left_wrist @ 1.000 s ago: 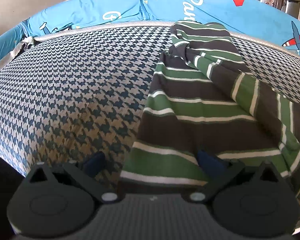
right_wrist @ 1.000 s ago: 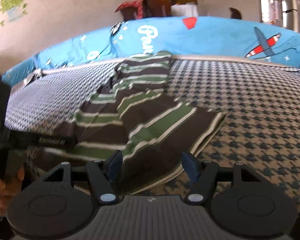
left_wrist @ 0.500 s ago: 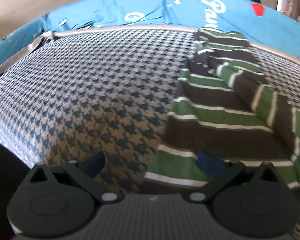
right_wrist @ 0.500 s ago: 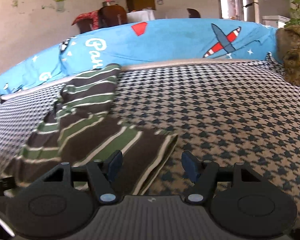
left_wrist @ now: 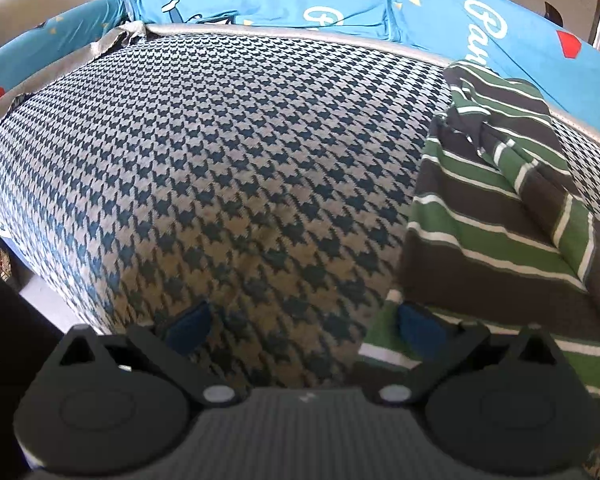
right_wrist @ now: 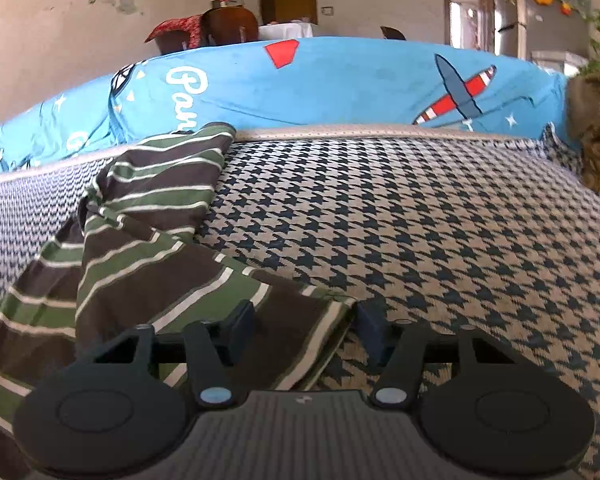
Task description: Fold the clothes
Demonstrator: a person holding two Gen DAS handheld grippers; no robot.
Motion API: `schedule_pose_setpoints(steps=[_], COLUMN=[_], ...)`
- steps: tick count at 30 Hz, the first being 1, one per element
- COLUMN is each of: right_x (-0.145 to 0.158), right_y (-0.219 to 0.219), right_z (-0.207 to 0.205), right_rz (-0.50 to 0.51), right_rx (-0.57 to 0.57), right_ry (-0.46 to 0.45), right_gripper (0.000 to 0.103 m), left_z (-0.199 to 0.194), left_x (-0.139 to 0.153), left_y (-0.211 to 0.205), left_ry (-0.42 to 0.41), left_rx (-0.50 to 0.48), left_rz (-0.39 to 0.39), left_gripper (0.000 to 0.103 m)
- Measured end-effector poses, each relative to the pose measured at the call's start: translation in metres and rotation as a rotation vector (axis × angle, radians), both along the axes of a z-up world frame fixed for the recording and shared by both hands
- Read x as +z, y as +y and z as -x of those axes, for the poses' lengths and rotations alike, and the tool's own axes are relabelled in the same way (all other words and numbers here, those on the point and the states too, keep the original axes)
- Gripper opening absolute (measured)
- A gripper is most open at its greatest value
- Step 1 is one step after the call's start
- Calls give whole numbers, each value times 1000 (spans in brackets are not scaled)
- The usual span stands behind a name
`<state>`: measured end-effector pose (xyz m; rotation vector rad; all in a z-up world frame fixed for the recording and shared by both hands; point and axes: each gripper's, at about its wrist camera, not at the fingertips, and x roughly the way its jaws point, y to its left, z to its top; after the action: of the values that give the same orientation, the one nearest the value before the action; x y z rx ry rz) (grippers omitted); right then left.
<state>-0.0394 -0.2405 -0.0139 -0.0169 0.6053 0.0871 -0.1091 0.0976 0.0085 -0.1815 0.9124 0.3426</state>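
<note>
The right gripper [right_wrist: 306,326] is closing its jaws around the near corner of the brown-and-green striped knit garment [right_wrist: 148,248], apparently to lift it for a fold. The left gripper [left_wrist: 304,322] stands spread and empty beside the garment's other edge. The garment lies rumpled on the houndstooth-patterned bed cover [right_wrist: 440,240].

Left tool [left_wrist: 302,322]: angled steeply down toward the bed's near edge, jaws wide apart, nothing between them; its right pad [left_wrist: 414,326] sits over the striped shirt's [left_wrist: 500,220] hem.
Right tool [right_wrist: 306,326]: tilted gently down, jaws closing around the striped shirt's near corner, pads not yet pressing it.
</note>
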Motion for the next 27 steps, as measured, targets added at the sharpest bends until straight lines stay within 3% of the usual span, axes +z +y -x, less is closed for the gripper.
schedule_pose_setpoints(steps=[4, 7, 18, 27], right_x=[1, 3, 34, 62], right_y=[2, 3, 15, 70], right_z=[1, 4, 33, 72], right_rz=[-12, -22, -111, -162], right_rx=[40, 54, 141, 381], right_ry=[6, 11, -37, -65], right_gripper=[16, 11, 9, 9], left_z=[0, 0, 2, 8], left_x=[3, 7, 17, 36], left_y=[-2, -4, -3, 18], left_ry=[-8, -21, -58, -137], left_rx=[18, 25, 31, 103], left_rz=[-26, -48, -40, -1], left_gripper=[103, 103, 103, 103])
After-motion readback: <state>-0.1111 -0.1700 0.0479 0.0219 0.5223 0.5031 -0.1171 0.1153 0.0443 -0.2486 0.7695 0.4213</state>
